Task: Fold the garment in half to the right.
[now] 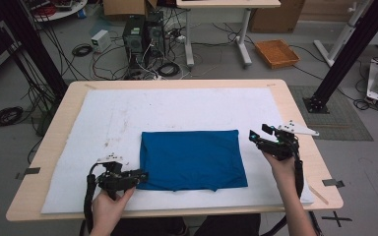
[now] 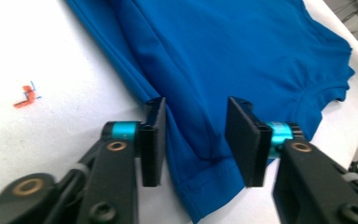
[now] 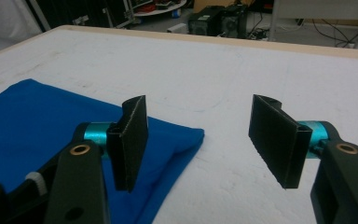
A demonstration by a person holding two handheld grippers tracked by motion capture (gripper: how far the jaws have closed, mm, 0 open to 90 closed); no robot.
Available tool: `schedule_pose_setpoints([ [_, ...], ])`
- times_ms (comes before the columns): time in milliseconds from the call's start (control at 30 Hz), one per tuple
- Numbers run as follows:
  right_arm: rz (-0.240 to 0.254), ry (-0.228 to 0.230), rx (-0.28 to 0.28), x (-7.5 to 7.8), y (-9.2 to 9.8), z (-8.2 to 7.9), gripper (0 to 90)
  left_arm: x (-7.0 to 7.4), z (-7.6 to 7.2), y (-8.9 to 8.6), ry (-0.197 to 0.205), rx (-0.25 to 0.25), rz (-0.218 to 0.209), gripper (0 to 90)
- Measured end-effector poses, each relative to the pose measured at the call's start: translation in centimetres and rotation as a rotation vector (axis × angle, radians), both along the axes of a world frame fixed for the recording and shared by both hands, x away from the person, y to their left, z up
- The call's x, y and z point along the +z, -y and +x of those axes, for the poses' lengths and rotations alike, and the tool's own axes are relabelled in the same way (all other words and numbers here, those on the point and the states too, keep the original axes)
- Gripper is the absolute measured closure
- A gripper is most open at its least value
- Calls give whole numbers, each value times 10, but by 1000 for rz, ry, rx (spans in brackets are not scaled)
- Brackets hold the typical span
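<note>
Garment (image 1: 192, 158), blue, folded to a flat rectangle, lying on the white pad (image 1: 103, 118) near the front middle of the bench (image 1: 295, 105), laid square probably so both hands can work its edges; left gripper (image 1: 140, 176) at its near left corner, jaws straddling the hem (image 2: 200, 163) with pads not yet pressing, released; right gripper (image 1: 256, 136) hovering just off the far right corner (image 3: 193, 135), jaws wide, nothing between them, apparently waiting to take that side.
</note>
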State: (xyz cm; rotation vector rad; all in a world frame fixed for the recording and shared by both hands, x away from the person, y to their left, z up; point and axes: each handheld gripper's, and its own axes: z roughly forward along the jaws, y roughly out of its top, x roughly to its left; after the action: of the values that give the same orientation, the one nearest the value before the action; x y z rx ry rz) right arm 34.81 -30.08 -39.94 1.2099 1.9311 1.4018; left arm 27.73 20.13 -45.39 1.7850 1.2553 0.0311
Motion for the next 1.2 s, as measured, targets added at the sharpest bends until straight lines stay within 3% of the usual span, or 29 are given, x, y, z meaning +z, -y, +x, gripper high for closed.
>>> schedule_pose_setpoints([
  [233, -23, 1, 69, 2, -28, 2, 378, 0, -1, 4, 9, 15, 38, 744],
  [433, -15, -21, 141, 3, -69, 11, 388, 1, -1, 7, 17, 18, 51, 800],
  [867, -79, -90, 281, -1, -197, 54, 462, 1, -3, 9, 39, 29, 82, 822],
  [1200, -163, -184, 343, -16, -288, 82, 532, 2, -3, 10, 51, 29, 103, 822],
])
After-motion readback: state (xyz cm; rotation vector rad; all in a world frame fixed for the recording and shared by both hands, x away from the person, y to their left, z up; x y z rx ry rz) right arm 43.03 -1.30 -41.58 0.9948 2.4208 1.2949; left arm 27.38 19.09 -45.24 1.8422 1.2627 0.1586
